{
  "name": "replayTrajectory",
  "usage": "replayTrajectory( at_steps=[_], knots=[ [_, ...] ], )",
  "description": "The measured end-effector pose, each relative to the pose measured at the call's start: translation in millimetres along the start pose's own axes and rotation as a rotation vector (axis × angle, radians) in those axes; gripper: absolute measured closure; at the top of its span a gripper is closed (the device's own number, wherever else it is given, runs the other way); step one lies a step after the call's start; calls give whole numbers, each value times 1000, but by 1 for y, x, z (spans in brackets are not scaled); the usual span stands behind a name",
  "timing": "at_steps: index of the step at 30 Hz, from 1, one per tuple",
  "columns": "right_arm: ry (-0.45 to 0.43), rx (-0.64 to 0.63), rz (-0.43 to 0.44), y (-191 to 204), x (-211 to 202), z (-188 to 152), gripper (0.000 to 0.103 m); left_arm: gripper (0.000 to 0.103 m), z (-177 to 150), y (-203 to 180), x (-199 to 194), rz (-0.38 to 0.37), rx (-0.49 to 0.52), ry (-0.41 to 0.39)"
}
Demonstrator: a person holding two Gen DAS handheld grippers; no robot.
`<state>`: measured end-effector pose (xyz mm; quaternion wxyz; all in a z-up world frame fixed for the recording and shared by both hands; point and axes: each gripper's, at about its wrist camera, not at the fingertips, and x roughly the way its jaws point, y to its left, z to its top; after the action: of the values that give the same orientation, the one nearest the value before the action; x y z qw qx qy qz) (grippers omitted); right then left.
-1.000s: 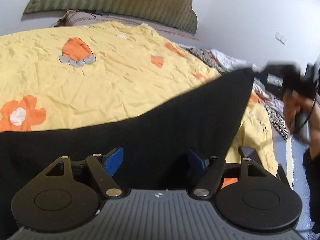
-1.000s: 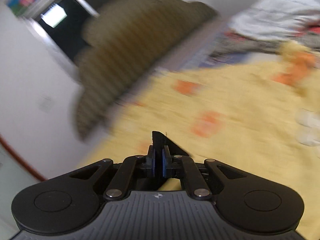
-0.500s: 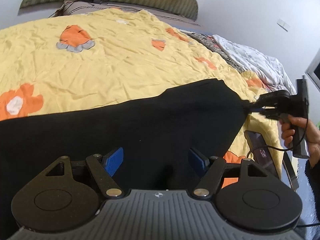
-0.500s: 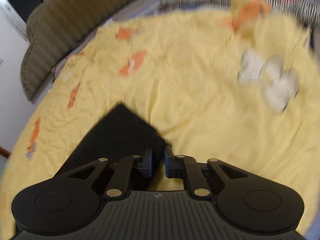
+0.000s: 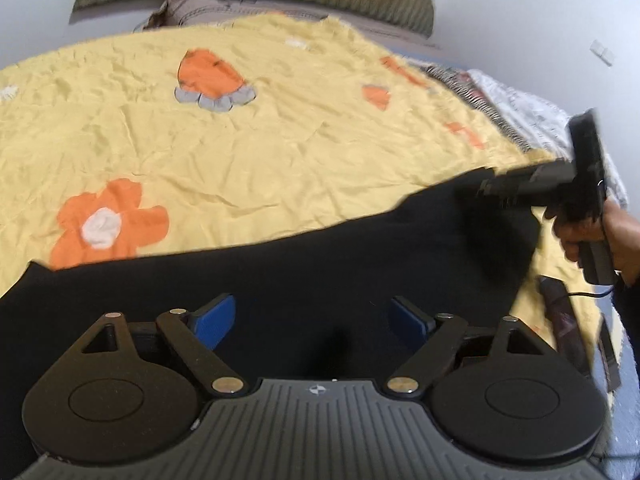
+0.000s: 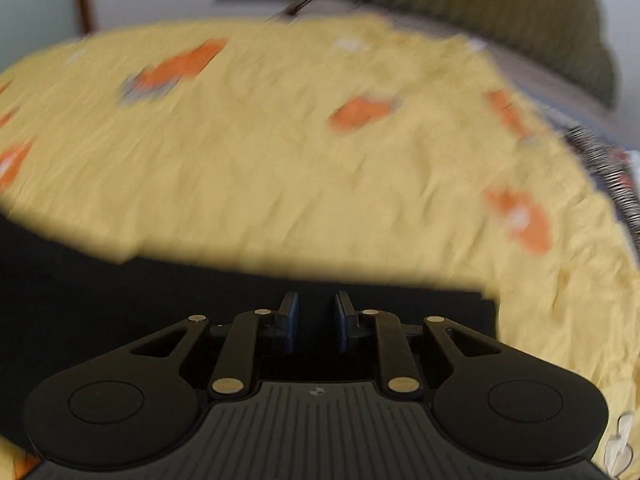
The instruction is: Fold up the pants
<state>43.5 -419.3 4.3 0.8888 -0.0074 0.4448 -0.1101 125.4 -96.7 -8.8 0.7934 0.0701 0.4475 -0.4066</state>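
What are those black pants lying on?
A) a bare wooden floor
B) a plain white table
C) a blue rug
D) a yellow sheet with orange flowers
D: the pants are spread over a yellow sheet patterned with orange flowers.

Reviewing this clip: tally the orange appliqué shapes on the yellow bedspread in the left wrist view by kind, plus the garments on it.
Orange flower with a white centre: 1
Orange shape with grey lobes: 1
Smaller plain orange patches, toward the far right of the yellow bedspread: 3
Black pants: 1
Total: 6
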Motion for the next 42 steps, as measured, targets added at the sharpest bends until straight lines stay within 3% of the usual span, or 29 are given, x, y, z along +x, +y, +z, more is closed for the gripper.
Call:
replayTrajectory(
  at_steps=[2,3,5,8,10,12,13,15,18,19,21,24,26,29,31,32,36,39,42],
  knots=[
    [-3,30,-97,-3,6,6,84,25,9,9,17,52,-15,20],
    [-9,67,-103,-5,1,5,84,28,11,12,19,71,-13,11],
    [-51,73,21,5,-25,-3,84,27,11,15,8,102,-17,-13],
    [5,-36,297,41,-45,-14,84,23,5,14,-17,87,6,-69],
    [50,-126,367,67,-42,-19,84,22,4,14,-24,85,2,-82],
    [70,-209,311,90,-26,-17,84,23,4,14,-25,80,-11,-83],
    [37,-215,298,91,-20,-12,83,23,3,14,-25,81,-20,-83],
    [18,-156,284,86,-10,6,83,23,2,15,-24,91,-35,-79],
    [7,-105,91,81,6,27,82,23,-1,20,-27,96,-58,-80],
    [5,-59,105,75,1,27,82,23,-3,23,-30,90,-62,-82],
    [-28,-37,222,71,-23,19,82,23,-6,30,-38,89,-70,-87],
    [26,-143,319,91,-35,3,82,22,-10,37,-46,86,-77,-86],
    [66,-191,307,103,-24,-2,82,22,-9,38,-46,80,-82,-86],
    [16,-144,294,101,-6,11,81,23,-7,37,-45,110,-108,-90],
    [-1,-82,196,95,-3,24,81,22,-7,37,-48,93,-113,-91],
    [-6,-64,187,91,-5,26,81,22,-7,36,-50,78,-110,-87],
    [11,-117,386,97,-29,13,81,20,-5,28,-41,67,-46,-54],
    [62,-193,386,115,-18,0,81,22,0,26,-17,94,-40,-16],
    [20,-99,407,100,-7,11,80,22,7,18,-4,57,-98,-3]
  ],
)
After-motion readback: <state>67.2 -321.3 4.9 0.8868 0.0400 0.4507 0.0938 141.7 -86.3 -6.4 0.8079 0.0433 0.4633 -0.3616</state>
